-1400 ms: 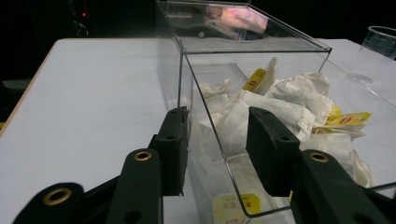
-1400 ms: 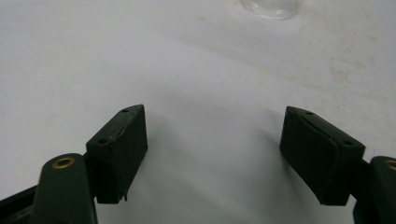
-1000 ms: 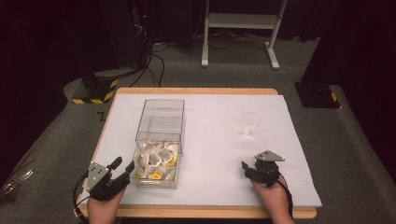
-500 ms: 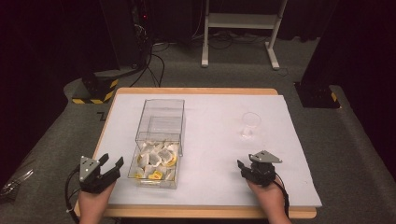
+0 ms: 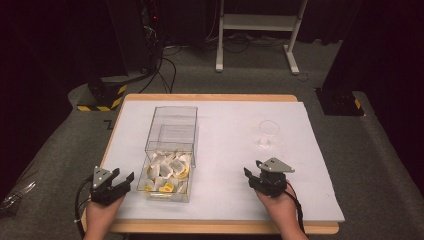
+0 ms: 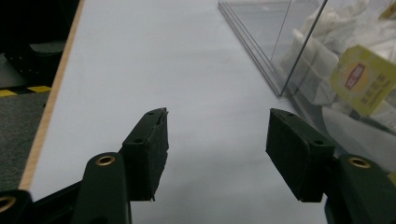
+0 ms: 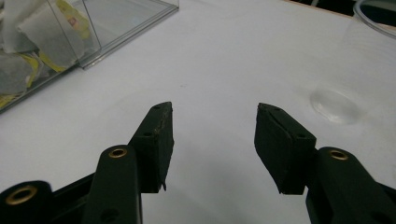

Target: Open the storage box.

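1. Beside the left gripper (image 5: 121, 181), the clear box (image 5: 170, 150) holds white tea bags (image 5: 167, 167) with yellow tags.
2. Both grippers' fingers are apart and empty; the right gripper (image 5: 253, 176) has a clear cup (image 5: 268, 131) beyond it.
3. White surface (image 5: 225, 150), grey carpet, dark room.

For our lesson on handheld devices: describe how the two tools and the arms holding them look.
Each hand grips a black tool: the left tool and the right tool. Each has two flat, blocky black jaws on arms with brass-coloured rivets, and a grey three-cornered plate on top. A thin black cable trails along the right forearm. The forearms are bare, no sleeves showing.
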`<state>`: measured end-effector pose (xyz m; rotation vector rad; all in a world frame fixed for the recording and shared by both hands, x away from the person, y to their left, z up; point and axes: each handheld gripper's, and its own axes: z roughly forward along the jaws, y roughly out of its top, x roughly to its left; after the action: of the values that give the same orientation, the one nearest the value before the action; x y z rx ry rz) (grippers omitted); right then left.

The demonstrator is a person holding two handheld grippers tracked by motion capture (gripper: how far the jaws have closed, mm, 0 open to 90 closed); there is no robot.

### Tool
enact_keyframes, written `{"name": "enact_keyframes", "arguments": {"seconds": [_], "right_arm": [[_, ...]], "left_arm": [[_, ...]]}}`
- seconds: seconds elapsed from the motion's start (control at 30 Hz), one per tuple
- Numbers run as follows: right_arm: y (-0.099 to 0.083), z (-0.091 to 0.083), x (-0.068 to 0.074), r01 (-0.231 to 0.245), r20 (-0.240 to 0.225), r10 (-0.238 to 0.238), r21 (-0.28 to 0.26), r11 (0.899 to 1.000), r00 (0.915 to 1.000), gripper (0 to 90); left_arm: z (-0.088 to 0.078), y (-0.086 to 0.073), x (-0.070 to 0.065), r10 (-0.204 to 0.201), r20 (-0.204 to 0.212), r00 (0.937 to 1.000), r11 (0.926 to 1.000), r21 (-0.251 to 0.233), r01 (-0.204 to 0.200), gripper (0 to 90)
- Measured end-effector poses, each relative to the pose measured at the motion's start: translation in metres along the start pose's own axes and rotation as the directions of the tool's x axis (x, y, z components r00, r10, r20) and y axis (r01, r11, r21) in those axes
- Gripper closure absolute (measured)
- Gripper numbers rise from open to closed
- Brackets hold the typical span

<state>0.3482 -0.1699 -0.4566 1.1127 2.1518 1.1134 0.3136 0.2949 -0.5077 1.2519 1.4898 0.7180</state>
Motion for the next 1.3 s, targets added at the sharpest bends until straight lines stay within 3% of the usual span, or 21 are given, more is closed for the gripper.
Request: {"name": "enact_keyframes", "arguments": {"seconds": [0.3,0.4,0.77,1.3], "right_arm": [[0.011,0.002,0.017,0.016,0.003,-0.016,-0.034,0.999,0.9999,45.7],[0.013,0.003,0.022,0.017,-0.002,-0.018,-0.039,0.999,0.9998,47.1],[0.027,0.004,0.041,0.046,-0.019,-0.047,-0.059,0.997,0.9987,50.2],[0.051,0.017,0.074,0.063,-0.115,-0.073,-0.091,0.994,0.9906,47.8]], "left_arm": [[0.004,-0.002,0.001,-0.008,0.002,1.0,0.9996,0.027,0.008,38.8],[0.003,-0.003,0.0,0.009,0.006,0.9999,0.9995,0.03,-0.01,38.8],[0.003,-0.003,0.001,-0.008,0.005,1.0,0.9994,0.033,0.008,38.6],[0.004,-0.004,-0.001,-0.006,0.01,0.9999,0.9994,0.035,0.005,38.0]]}}
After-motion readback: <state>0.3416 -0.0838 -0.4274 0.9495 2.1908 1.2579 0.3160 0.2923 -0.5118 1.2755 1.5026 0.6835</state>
